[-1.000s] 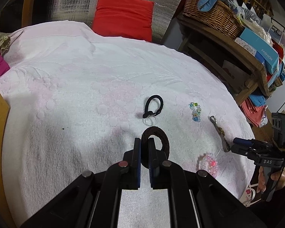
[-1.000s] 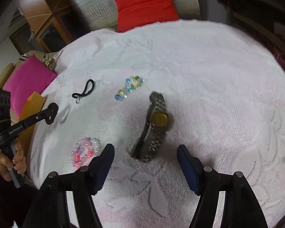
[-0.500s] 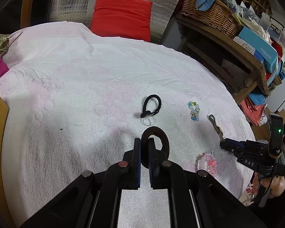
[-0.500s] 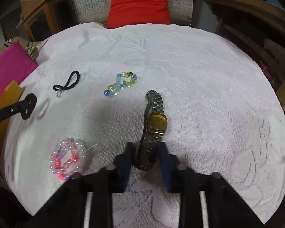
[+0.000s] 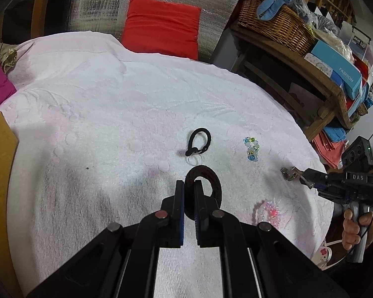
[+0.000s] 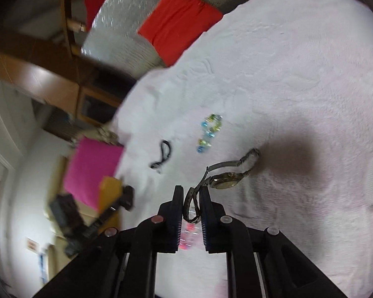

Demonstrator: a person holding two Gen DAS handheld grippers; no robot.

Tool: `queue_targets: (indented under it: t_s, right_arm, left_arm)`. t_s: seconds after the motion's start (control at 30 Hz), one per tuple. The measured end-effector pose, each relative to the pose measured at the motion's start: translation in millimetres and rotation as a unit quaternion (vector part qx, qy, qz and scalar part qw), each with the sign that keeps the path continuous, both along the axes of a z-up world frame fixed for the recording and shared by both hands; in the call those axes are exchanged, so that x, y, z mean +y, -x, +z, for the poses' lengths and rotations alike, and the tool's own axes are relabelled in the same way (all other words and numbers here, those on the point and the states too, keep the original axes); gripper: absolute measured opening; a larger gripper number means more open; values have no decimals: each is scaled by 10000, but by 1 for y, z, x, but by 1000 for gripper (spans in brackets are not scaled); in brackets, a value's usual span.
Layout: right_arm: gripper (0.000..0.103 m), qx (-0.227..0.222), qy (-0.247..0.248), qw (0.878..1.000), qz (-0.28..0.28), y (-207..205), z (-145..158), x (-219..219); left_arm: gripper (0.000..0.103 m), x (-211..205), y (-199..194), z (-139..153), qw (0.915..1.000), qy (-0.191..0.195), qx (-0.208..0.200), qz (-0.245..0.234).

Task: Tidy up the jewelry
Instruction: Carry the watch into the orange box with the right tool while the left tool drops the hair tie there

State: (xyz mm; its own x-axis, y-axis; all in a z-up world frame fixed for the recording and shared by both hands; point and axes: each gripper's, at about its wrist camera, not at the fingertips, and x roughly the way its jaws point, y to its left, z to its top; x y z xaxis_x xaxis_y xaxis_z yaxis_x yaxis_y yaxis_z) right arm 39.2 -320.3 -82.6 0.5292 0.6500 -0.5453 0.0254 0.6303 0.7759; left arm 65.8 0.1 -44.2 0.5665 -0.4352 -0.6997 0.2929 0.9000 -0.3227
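Surface: white towel (image 5: 99, 124), red cushion (image 5: 161, 24) behind | Left gripper (image 5: 189, 191): clamped on brown ring (image 5: 213, 186) | Right gripper (image 6: 191, 198): closing, gripping metal watch (image 6: 223, 182) band, gold dial, above towel

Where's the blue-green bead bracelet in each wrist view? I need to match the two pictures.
Left wrist: blue-green bead bracelet lies right of centre on the white cover, right of the black cord loop.
Right wrist: bracelet sits centre, slightly blurred, right of that loop.
Shared landmark: red cushion.
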Motion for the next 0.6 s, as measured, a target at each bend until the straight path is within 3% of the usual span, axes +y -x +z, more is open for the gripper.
queue_targets:
  t_s: [0.1,0.37,0.47,0.6]
  right_arm:
    - [14,-73,-293,9995,-54,-2,2,2]
    - [14,-735,-809,9939,164,-7,47,31]
    - [14,-920,-1063,9890,453,-16,65,65]
    - [14,-1096,-1333,9799,1001,-26,86,127]
  left_arm:
    - [6,5,5,5,10000,81,-28,24]
    - [6,37,30,39,9985,415,-249,244]
    - [6,63,53,62,9969,476,-465,431]
    - [6,110,93,87,9949,182,-657,745]
